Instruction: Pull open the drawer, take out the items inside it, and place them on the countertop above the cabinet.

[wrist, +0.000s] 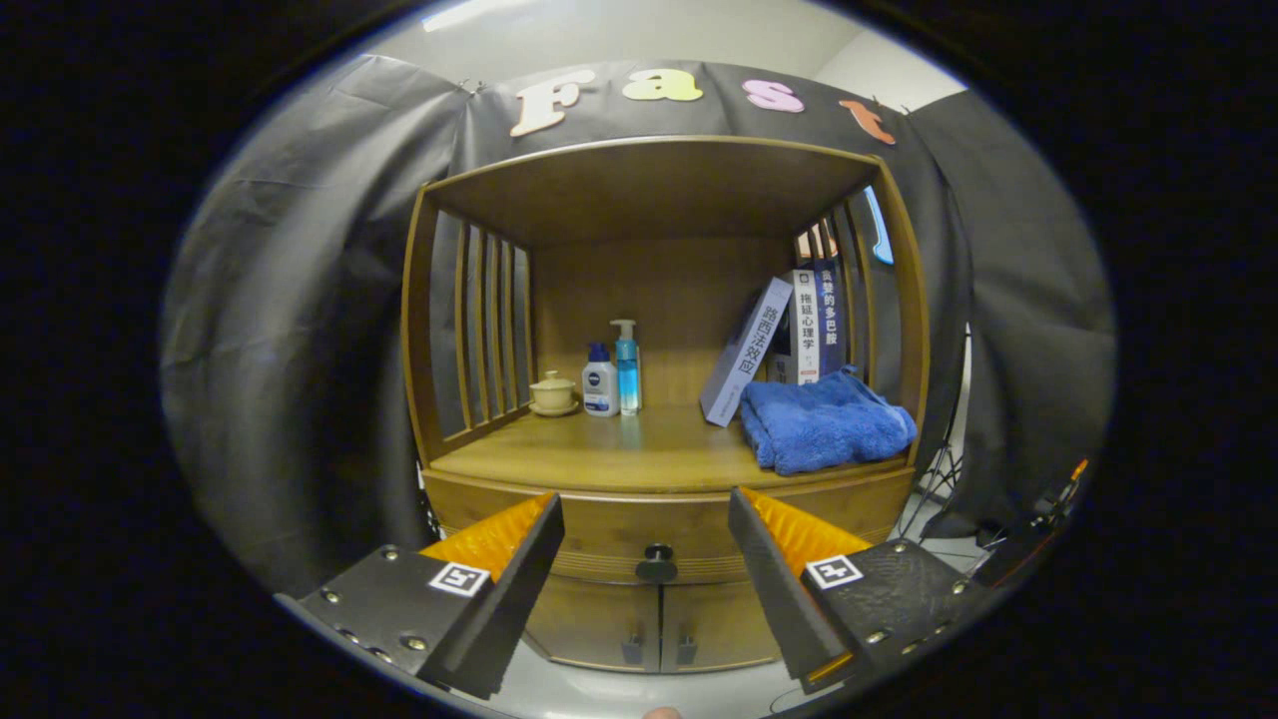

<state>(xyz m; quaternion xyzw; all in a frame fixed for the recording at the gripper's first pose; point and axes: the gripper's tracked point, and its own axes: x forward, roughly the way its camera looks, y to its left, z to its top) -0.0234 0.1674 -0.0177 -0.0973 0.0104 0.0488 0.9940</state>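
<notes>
On the countertop (599,454), a blue towel (824,419) lay at the right edge, books (789,340) behind, bottles (613,371) at the back. My tongs (647,509) gaped wide, gripping nothing, with the closed drawer's knob (656,565) just ahead between the fingers.

Cabinet (659,190): brown wood with a smooth, satin finish; its countertop (599,449) is glossy enough to mirror the plastic bottles (614,369) standing at 11 o'clock from the drawer's dark, smooth round knob (656,565). Towel (824,419) at 1 o'clock from the knob: fluffy terry cloth, matt, beside paper-covered books (789,340). Gripper (647,529) open either side of the knob; ribbed pads (799,529), textured matt housing.
</notes>
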